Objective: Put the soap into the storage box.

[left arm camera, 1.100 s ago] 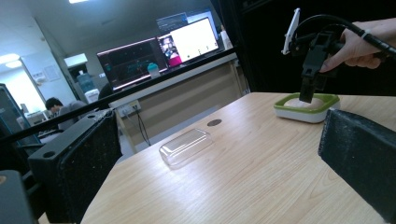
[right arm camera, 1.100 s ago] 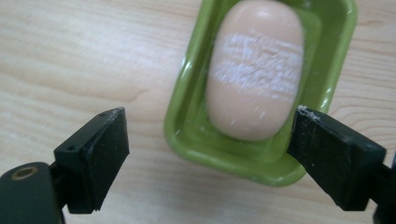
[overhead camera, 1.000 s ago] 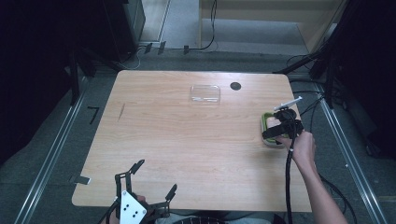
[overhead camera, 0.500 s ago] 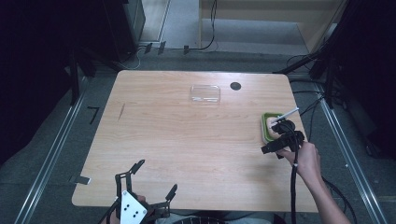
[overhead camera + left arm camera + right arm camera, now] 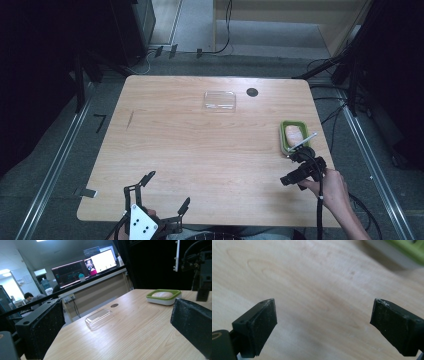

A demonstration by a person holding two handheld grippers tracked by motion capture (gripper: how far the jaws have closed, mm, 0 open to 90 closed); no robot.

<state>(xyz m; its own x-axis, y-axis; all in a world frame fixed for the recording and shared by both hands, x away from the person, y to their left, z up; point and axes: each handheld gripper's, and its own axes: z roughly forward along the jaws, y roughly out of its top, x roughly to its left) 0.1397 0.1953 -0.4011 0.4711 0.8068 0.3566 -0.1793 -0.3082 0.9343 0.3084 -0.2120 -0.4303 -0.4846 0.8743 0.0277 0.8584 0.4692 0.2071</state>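
Observation:
A green-rimmed white container (image 5: 295, 137) with a pale lump inside sits near the table's right edge; it also appears in the left gripper view (image 5: 163, 297) and at the top right corner of the right gripper view (image 5: 409, 250). A clear plastic lid (image 5: 219, 100) lies flat at the far middle of the table (image 5: 98, 318). My right gripper (image 5: 294, 174) hovers just in front of the container, open, with only bare wood between its jaws (image 5: 323, 325). My left gripper (image 5: 165, 195) rests at the near edge, open and empty (image 5: 115, 322).
The wooden table (image 5: 200, 150) has a small dark round spot (image 5: 252, 92) to the right of the lid. A cable trails from the right gripper along the person's forearm. Metal rails and dark equipment flank the table on both sides.
My right gripper has drawn back from over the container toward the near edge, leaving the container uncovered. The left gripper has stayed where it was.

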